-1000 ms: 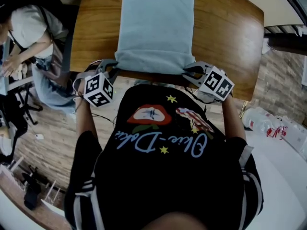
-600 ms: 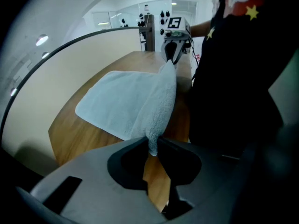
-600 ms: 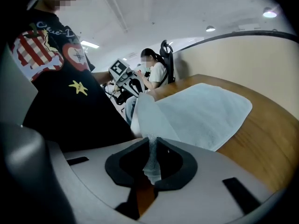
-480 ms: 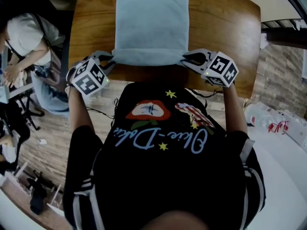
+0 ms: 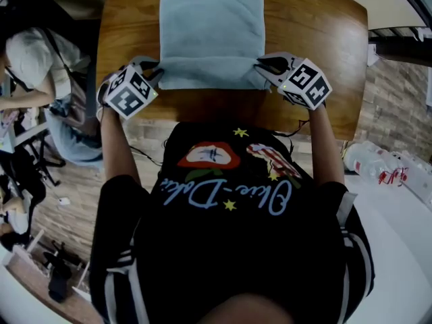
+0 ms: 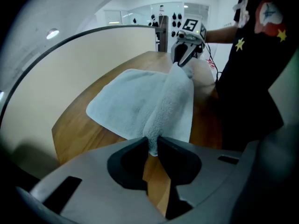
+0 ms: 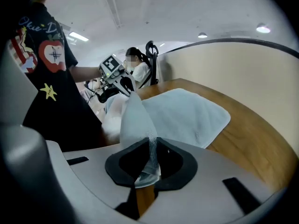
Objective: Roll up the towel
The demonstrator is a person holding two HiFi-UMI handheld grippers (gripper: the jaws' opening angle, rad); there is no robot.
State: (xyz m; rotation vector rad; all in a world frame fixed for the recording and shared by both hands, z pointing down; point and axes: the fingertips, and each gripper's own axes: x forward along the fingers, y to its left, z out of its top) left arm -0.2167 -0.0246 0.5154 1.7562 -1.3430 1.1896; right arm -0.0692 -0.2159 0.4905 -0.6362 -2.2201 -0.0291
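Wooden tabletop (image 5: 317,39) as work surface. Light-blue terry towel (image 5: 211,25) spread flat on it, reaching toward the far edge, near hem lifted off the wood. Near-left corner clamped in left gripper (image 5: 157,74), near-right corner clamped in right gripper (image 5: 260,65); cloth pinched tight between both sets of jaws. Judged as the start of the roll, first turn not yet made. For a clean one: keep both corners level and the hem taut, carry the hem away over the flat part, tuck down tight, no skew, no loose core. Risk: terry slipping out of a shallow corner pinch. Seated person (image 5: 30,59) off to the left, well apart; plastic bottles (image 5: 378,171) off to the right.
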